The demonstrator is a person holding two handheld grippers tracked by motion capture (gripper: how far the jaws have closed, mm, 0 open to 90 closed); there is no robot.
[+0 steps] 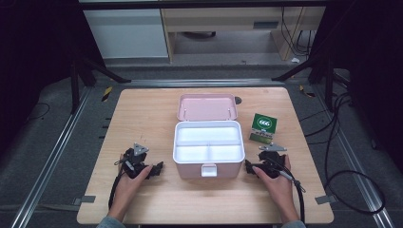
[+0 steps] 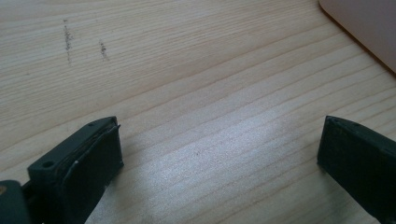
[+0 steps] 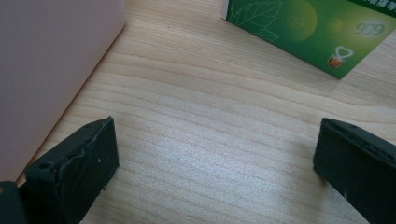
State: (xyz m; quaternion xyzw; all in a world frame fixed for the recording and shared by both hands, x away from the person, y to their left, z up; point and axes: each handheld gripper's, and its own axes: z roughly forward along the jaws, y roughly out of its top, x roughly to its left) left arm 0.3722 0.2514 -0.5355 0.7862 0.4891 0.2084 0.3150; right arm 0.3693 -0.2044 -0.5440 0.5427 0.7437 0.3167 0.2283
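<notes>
A pale wooden bench [image 1: 142,114] stands in front of the person, and a pink box [image 1: 208,151] sits near its middle with the lid [image 1: 207,106] thrown back flat toward the far edge. The white inside of the box is split into one long compartment at the back and two smaller ones at the front, and a small latch hangs on the front wall.

A green carton [image 1: 263,128] stands just beside the box on its right, toward the right edge of the bench, apart from the box by a narrow strip of wood.

The left gripper [image 1: 151,172] rests on the bench to the left of the box's front corner, in the person's left hand [image 1: 129,183]. In the left gripper view [image 2: 219,144] its jaws stand wide apart with bare wood grain between them and nothing in their hold; a pink corner of the box shows at the upper right.

The right gripper [image 1: 250,167] lies on the bench at the box's front right corner, held by the right hand [image 1: 278,183], just on the near side of the green carton. In the right gripper view [image 3: 217,144] its jaws are likewise spread wide and hold nothing; the pink wall of the box runs along the left, and the green carton [image 3: 308,32] lies ahead at the upper right, clear of both jaws.
</notes>
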